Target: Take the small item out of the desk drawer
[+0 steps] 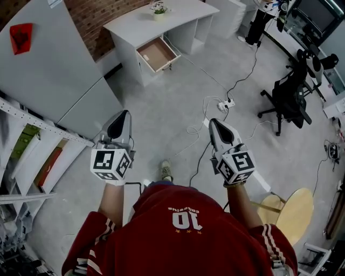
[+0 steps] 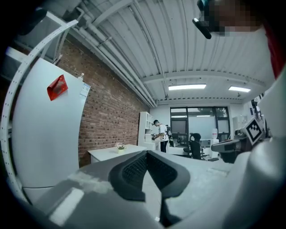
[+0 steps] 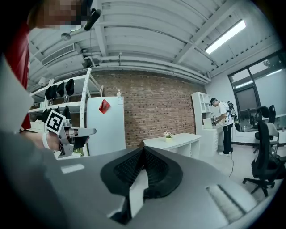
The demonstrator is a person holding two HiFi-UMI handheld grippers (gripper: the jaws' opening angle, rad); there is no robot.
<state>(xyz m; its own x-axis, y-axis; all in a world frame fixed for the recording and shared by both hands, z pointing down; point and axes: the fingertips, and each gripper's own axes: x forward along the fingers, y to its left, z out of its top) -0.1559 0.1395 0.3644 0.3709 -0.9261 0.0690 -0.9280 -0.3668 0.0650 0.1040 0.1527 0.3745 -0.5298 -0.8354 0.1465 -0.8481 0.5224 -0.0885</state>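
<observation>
1. A tall grey cabinet [image 1: 54, 70] stands left of the white desk [image 1: 156, 24] in the head view, against the same brick wall [image 1: 102, 21]
2. The desk is the landmark: it stands well ahead of the person, across a stretch of grey floor [image 1: 161, 113]
3. The person's red shirt [image 1: 183, 232] fills the bottom of the head view, the point farthest from the desk
4. A black office chair [image 1: 288, 91] stands well to the right of the desk
5. A round wooden stool [image 1: 294, 210] is farther from the desk than the chair, close by the person's right arm
6. The drawer [image 1: 157, 54] hangs pulled out from the desk's front, its brown inside showing; the small item cannot be made out in it from here
7. The left gripper [image 1: 125, 114] is held well short of the desk, pointing toward it, its jaws pressed together on nothing
8. The right gripper [image 1: 212, 123] is beside it, just as far from the desk, jaws likewise closed and empty
9. A white power strip [image 1: 226, 104] lies on the floor between the desk and the right gripper
10. A small potted plant [image 1: 159, 9] sits on the desk's top
</observation>
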